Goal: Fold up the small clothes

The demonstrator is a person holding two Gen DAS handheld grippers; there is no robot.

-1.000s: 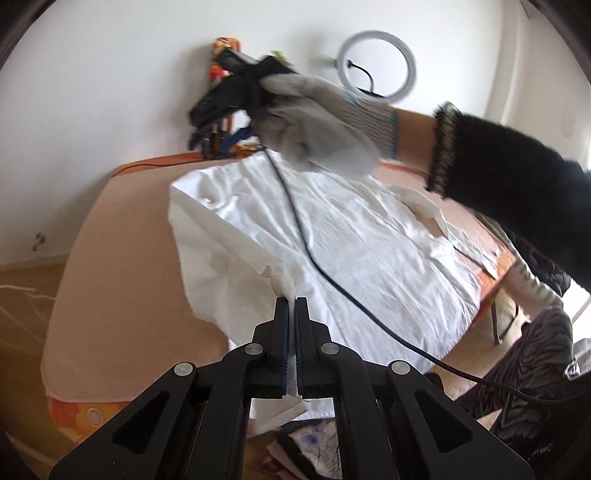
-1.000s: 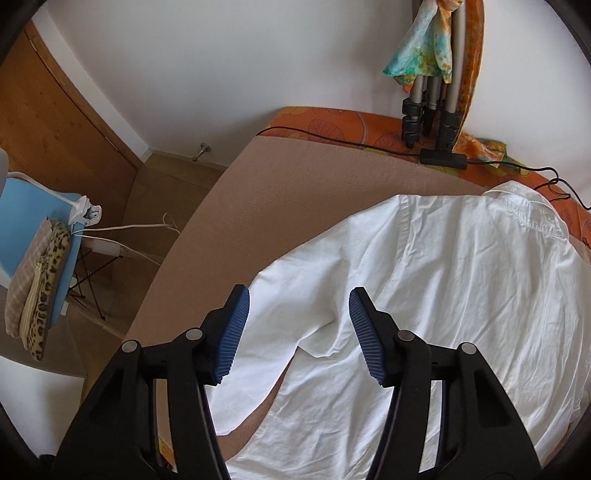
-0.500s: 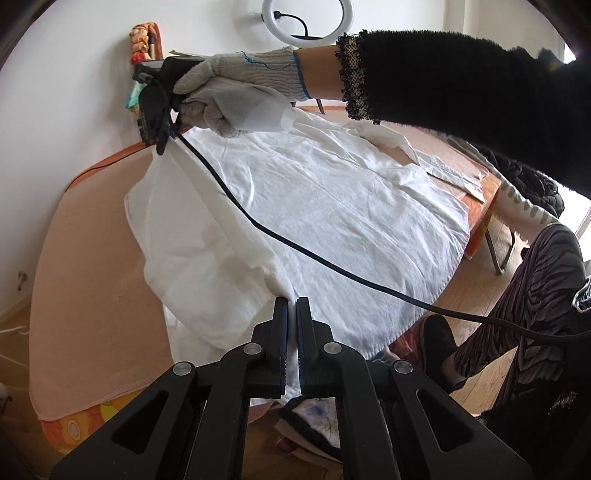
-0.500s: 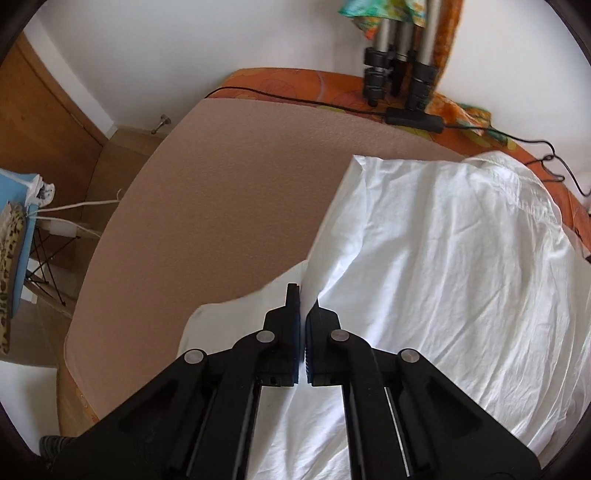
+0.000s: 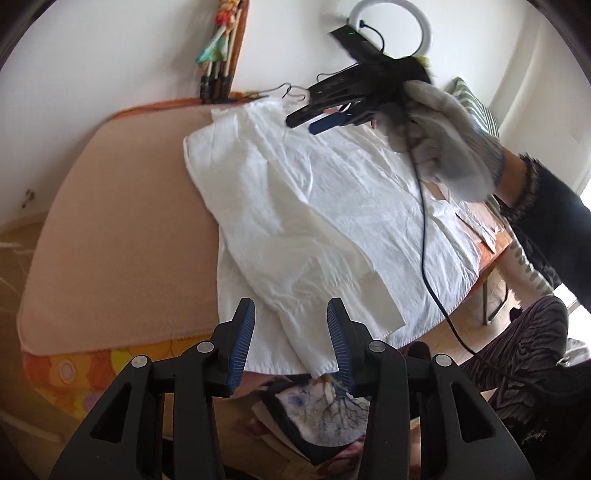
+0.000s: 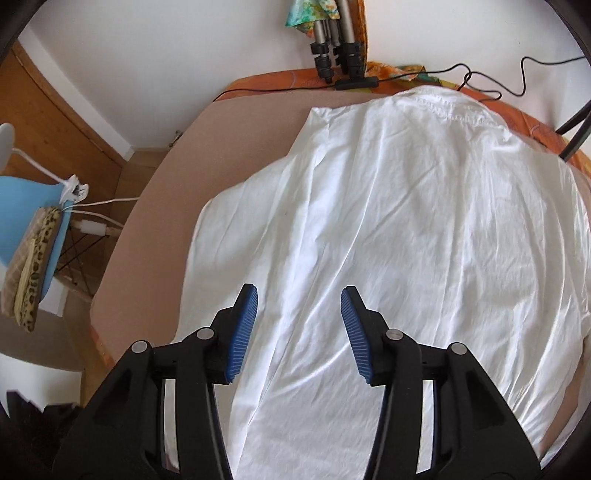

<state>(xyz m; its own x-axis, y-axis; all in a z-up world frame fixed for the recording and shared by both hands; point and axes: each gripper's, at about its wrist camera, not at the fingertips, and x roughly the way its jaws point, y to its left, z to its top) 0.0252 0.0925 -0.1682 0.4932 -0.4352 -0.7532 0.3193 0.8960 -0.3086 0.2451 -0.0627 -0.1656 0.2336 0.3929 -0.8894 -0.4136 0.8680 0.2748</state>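
A white shirt (image 5: 332,206) lies spread back-up on the tan padded table (image 5: 118,221), its left side and sleeve folded in over the back. My left gripper (image 5: 291,336) is open and empty, above the shirt's hem at the near table edge. The right gripper, seen in the left wrist view (image 5: 321,118), is held in a gloved hand above the shirt's collar end. In the right wrist view the right gripper (image 6: 299,317) is open and empty above the shirt (image 6: 406,221), whose collar (image 6: 443,103) points to the far edge.
Tripod legs (image 6: 332,51) and a black cable (image 6: 480,85) lie at the table's far edge by the wall. A ring light (image 5: 391,33) stands behind. A blue chair (image 6: 33,236) is left of the table. Folded cloth (image 5: 321,413) lies below the near edge.
Both grippers were shut on the shirt's left edge and sleeve, carried them over the back, then opened and let go. The right gripper has risen above the collar end.
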